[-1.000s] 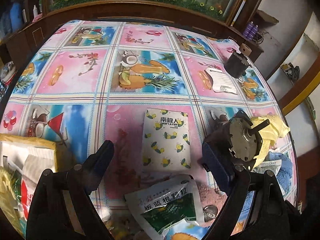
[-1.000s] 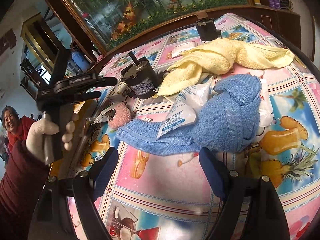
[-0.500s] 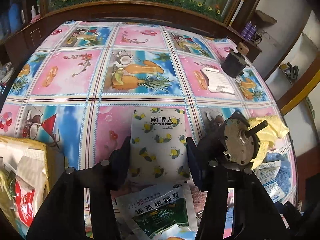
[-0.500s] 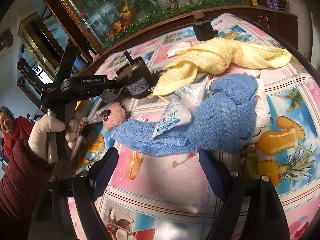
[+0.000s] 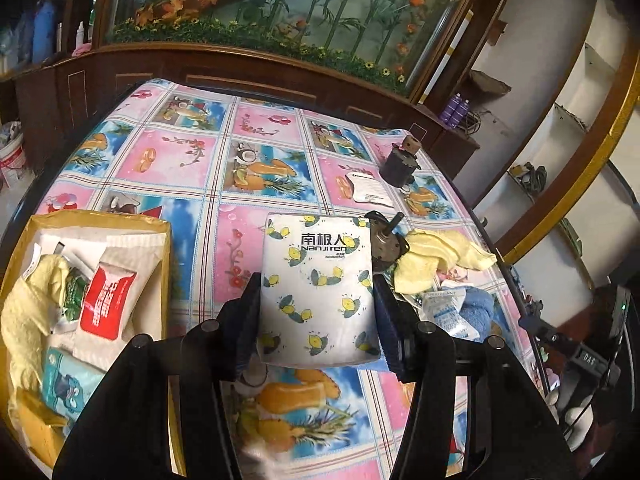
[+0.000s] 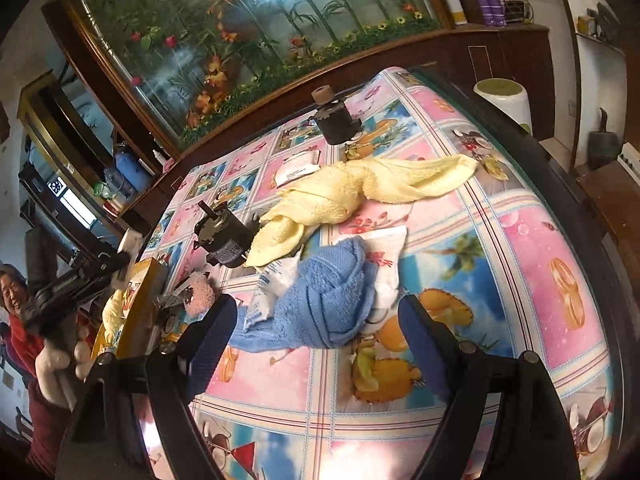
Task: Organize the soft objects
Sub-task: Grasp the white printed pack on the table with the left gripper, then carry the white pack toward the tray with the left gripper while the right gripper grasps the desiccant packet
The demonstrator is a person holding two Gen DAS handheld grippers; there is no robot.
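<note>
The left gripper (image 5: 318, 312) is clamped on a lemon-print tissue pack (image 5: 317, 288), lifted beside the yellow box (image 5: 166, 240) already holding soft items — the blue towel (image 6: 332, 300) and yellow towel (image 6: 360, 196) remain; the right gripper (image 6: 318, 340) gapes empty

This is a lived-in home, likely a sitting or dining room. Along the far wall stands a large fish tank (image 5: 288, 4) with plastic bamboo and flowers in a dark wooden cabinet (image 5: 224, 76). The worktop wears a fruit-and-cocktail oilcloth (image 6: 532, 240), and wall shelves (image 5: 560, 128) to the right hold household odds and ends.
</note>
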